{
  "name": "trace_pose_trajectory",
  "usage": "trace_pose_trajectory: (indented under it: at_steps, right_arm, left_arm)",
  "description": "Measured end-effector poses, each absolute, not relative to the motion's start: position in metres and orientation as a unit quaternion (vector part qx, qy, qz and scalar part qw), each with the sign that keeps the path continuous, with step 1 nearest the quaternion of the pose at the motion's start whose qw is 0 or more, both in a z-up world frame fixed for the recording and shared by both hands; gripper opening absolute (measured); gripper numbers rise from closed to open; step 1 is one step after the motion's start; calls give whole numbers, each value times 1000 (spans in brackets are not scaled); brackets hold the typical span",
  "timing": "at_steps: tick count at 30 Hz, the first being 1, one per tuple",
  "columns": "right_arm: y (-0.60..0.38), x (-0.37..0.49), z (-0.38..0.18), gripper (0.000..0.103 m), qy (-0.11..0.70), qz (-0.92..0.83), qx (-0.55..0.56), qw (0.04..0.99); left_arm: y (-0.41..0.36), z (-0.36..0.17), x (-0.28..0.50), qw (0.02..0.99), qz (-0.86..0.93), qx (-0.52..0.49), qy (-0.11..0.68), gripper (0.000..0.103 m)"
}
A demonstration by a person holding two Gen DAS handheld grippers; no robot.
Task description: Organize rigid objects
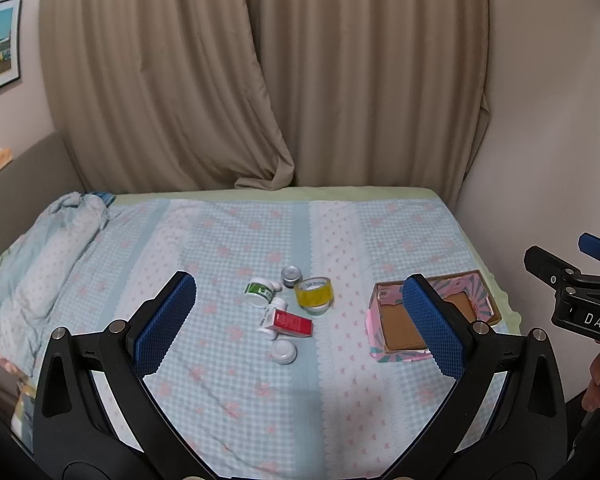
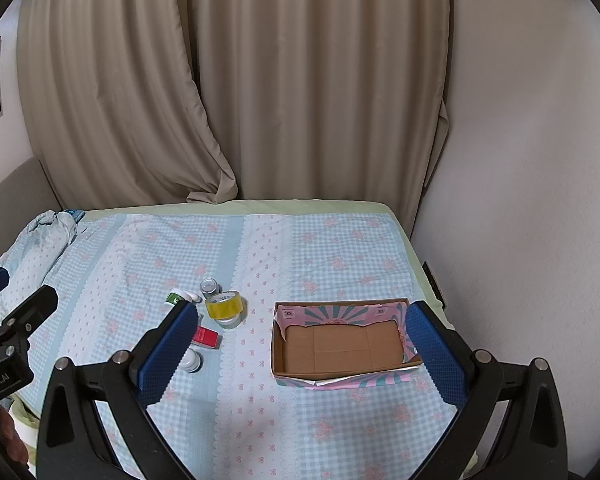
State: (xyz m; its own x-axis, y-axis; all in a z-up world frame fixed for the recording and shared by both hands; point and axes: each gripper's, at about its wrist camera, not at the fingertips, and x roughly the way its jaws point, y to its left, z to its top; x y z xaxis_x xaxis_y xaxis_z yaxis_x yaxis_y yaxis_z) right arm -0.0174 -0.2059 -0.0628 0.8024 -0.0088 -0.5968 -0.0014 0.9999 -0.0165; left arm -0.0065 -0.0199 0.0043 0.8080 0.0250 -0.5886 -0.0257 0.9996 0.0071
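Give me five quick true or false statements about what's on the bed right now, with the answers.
1. The cardboard box is empty. True.
2. The left gripper holds the tape roll. False: it is open and holds nothing.
3. The red box lies among the small items. True.
4. The right gripper is shut. False: its jaws stand wide open.
5. The tape roll is inside the cardboard box. False: it sits on the bedsheet, apart from the box.

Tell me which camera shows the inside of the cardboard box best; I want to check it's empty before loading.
The right wrist view: the cardboard box lies open and nearly unobstructed, its bare brown floor visible. In the left wrist view, a gripper finger covers part of the box.
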Motion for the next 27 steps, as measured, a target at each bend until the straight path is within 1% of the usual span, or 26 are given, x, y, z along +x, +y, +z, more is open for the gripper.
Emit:
trace_pose_trajectory:
  at_steps: [27]
  right_arm:
    - [-199,-16,-66,103,316,7,-10,949]
  left_arm:
    - [-17,4,-6,951,14,-4,308,102]
